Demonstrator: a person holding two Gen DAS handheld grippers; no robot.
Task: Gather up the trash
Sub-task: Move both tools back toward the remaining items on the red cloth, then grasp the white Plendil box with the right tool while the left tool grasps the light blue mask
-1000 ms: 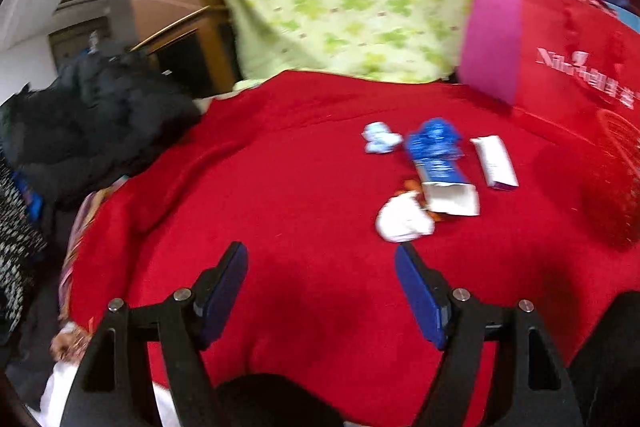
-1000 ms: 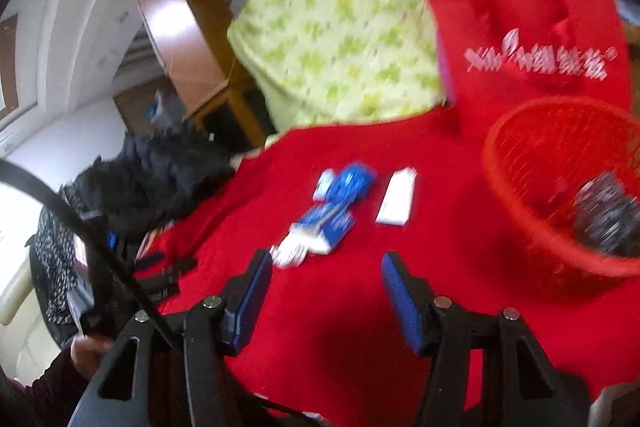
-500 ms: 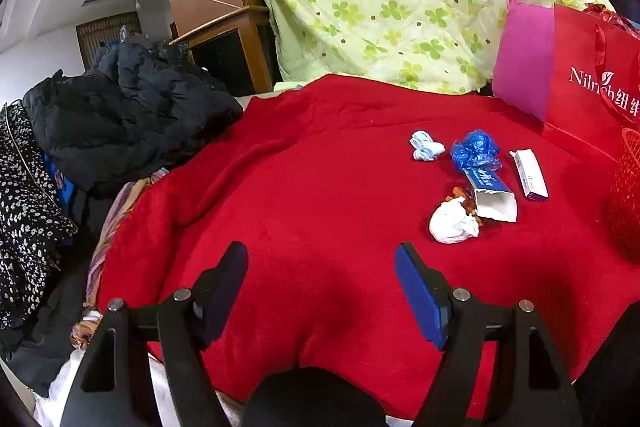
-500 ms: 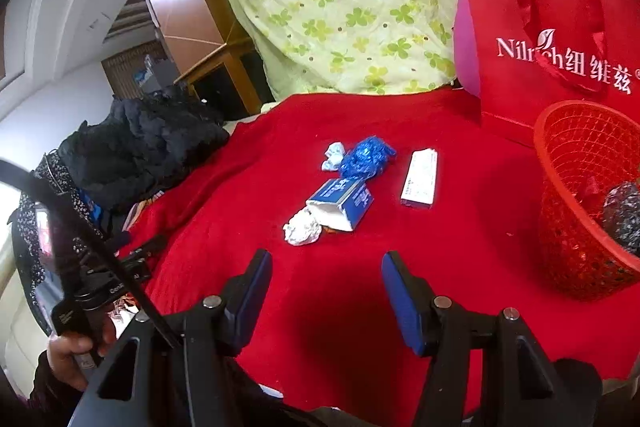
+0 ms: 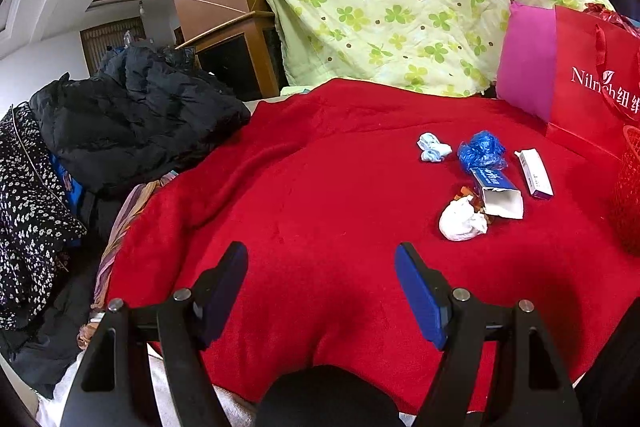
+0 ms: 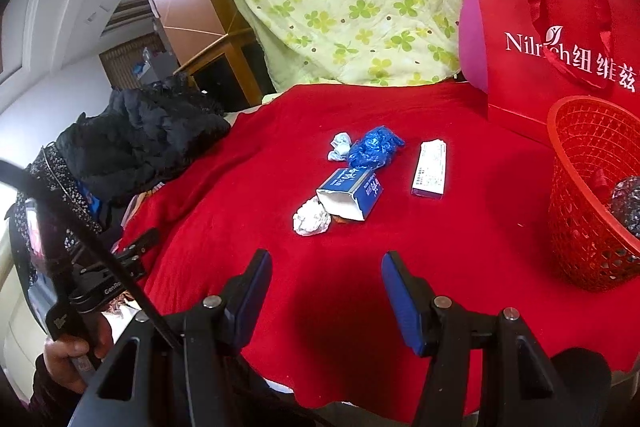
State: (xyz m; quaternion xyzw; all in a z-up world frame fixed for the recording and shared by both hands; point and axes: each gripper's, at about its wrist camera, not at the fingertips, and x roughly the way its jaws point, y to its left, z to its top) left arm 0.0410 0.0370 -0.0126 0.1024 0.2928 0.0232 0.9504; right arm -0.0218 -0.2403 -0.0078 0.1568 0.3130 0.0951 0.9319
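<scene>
On the red-covered counter (image 6: pixel 400 307), near its right edge, a red basket (image 6: pixel 580 227) is seen. Toward the middle, the blue carton (image 6: pixel 352 193) looks light and crushable; the white paper ball (image 6: pixel 312 221) is soft, graspable anywhere. Both the left tool (image 5: pixel 322 269) and the right tool (image 6: pixel 326 279) are spread apart and hold nothing.

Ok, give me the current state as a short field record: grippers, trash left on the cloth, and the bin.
left gripper: open, empty, above the red cloth
right gripper: open, empty, short of the trash
trash on cloth: white paper wad, open blue carton, blue plastic wrap, pale blue wad, small white box
red basket: upright at right, something dark and crinkled already inside
behind the basket: red gift bag
</scene>
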